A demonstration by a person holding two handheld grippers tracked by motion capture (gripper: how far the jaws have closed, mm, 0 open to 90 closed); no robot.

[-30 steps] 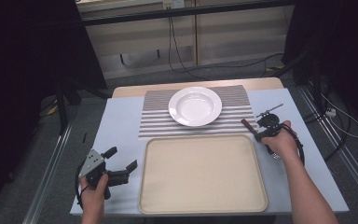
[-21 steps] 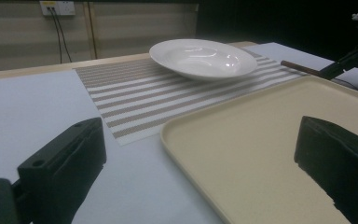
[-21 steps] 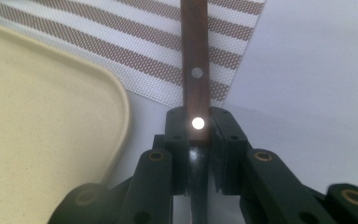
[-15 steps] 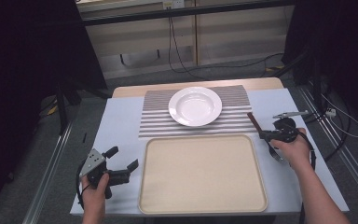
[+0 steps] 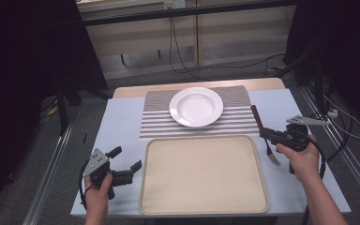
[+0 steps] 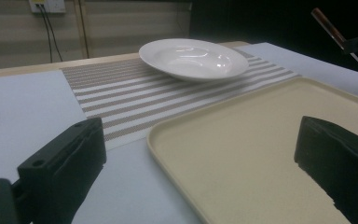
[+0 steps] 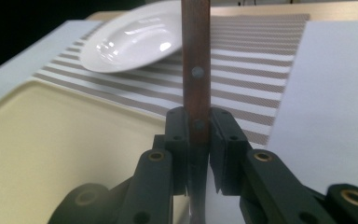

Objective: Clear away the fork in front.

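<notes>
— What is the right gripper (image 5: 268,134) doing?

— Its two black jaws are pressed together on the brown wooden handle of a fork (image 5: 264,137). In the right gripper view the handle (image 7: 196,65) rises straight up between the pads, two rivets showing on it, with no gap on either side.

— And where does the fork sit over the table?

— Held off the right edge of the cream tray (image 5: 204,206), handle end slanting up toward the striped placemat (image 5: 155,123), tines (image 5: 273,159) hanging down near the person's right hand (image 5: 301,157) (whether the tines touch the pale blue table cover (image 5: 117,122) I cannot tell).

— The left gripper?

— The left gripper (image 5: 125,158) has its jaws spread wide, holding nothing. In the left gripper view one jaw stands over the blue cover and the other over the tray's near corner (image 6: 168,140), so the tray rim lies between them. The left hand (image 5: 97,190) grips it at the table's front left.

— What else is out there?

— A white deep plate (image 5: 196,107) resting on the placemat, just beyond the tray. From the left gripper view the plate (image 6: 193,58) sits in the middle distance, with the fork (image 6: 340,39) up at the far right.
</notes>
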